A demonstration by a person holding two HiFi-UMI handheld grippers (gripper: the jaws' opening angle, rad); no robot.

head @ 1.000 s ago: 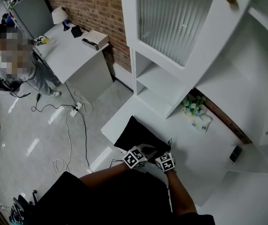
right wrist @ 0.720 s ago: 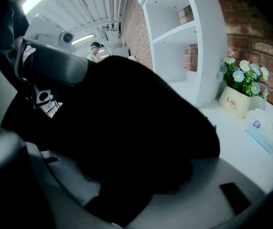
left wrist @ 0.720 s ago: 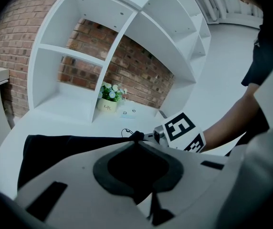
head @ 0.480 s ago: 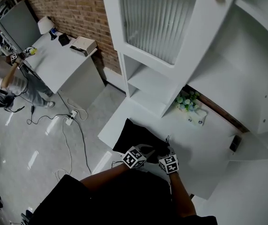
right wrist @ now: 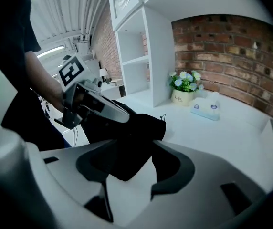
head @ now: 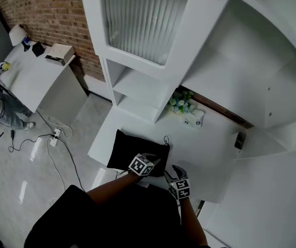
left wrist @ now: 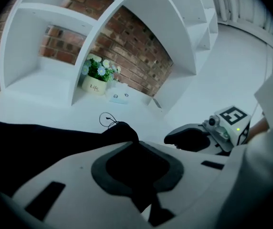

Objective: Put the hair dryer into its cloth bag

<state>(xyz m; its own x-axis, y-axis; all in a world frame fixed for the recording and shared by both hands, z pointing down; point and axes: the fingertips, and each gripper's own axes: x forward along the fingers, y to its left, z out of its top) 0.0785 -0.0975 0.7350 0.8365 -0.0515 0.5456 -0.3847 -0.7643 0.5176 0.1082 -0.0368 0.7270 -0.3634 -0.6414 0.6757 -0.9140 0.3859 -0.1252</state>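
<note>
A black cloth bag point(head: 136, 150) lies on the white counter point(head: 212, 154), its drawstring loop point(left wrist: 107, 119) at the far corner. No hair dryer shows in any view. My left gripper point(head: 152, 159) rests on the bag's near right edge, its jaws shut with black cloth point(left wrist: 55, 137) pinched between them. My right gripper point(head: 173, 170) hangs to the right of the bag, apart from it. Its jaws have just been opening and stand wide with nothing pressed between them. In the right gripper view the bag point(right wrist: 136, 128) lies beyond the jaw tips, under the left gripper point(right wrist: 112, 114).
A small pot of flowers point(head: 180, 102) and a white box point(head: 195, 119) stand at the back of the counter, under white shelves point(head: 137, 87). A small dark object point(head: 238, 140) is at the right. Cables point(head: 60, 138) run over the floor beyond the counter's left edge.
My right gripper has drawn back from the bag towards the right and now shows apart from it. The left gripper stays on the bag, a little lower. The head view has swung right.
</note>
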